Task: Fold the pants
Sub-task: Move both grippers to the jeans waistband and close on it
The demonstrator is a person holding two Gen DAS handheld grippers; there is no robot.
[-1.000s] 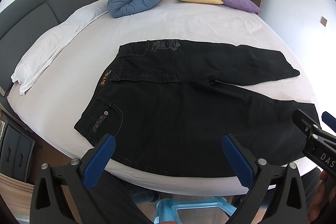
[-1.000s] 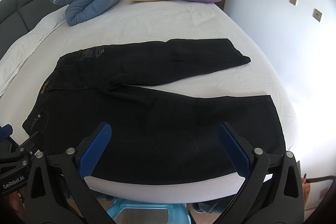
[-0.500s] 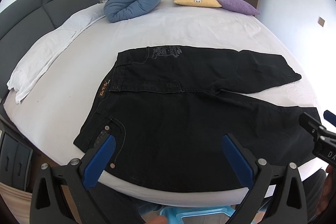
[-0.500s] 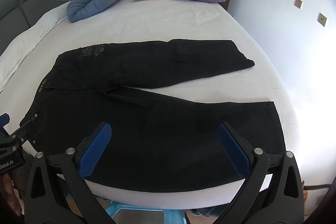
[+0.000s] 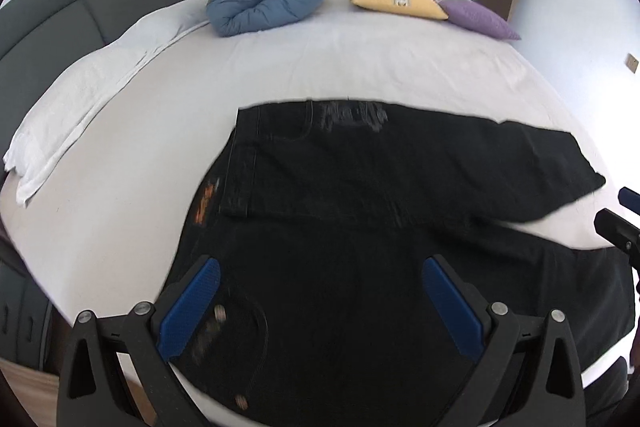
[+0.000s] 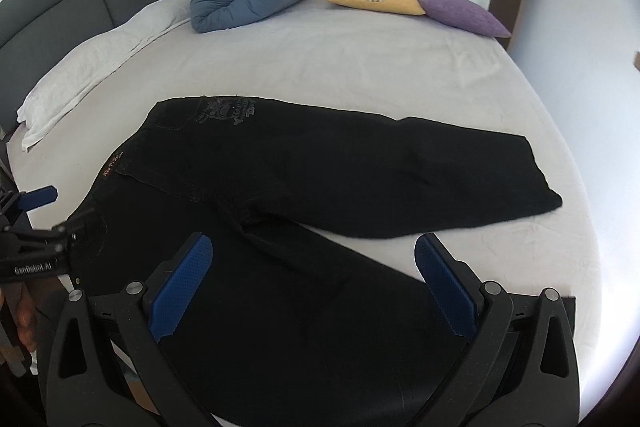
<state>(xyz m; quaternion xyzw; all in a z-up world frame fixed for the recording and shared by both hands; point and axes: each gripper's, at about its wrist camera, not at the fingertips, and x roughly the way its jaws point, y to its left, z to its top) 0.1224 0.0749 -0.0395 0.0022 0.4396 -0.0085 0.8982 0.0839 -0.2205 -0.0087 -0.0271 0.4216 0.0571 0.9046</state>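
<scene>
A: Item and condition?

B: Black denim pants (image 6: 304, 187), unfolded, spread flat, back side up.

A: Orientation?

B: Waistband at left, legs extending right. Far leg angled away, ending in a hem at right; near leg along the near edge, partly out of view.

A: Identifying marks?

B: Pale embroidery on far rear pocket, orange-lettered waistband patch, rivets at near pocket (image 5: 224, 327), blurred in left wrist view.
</scene>
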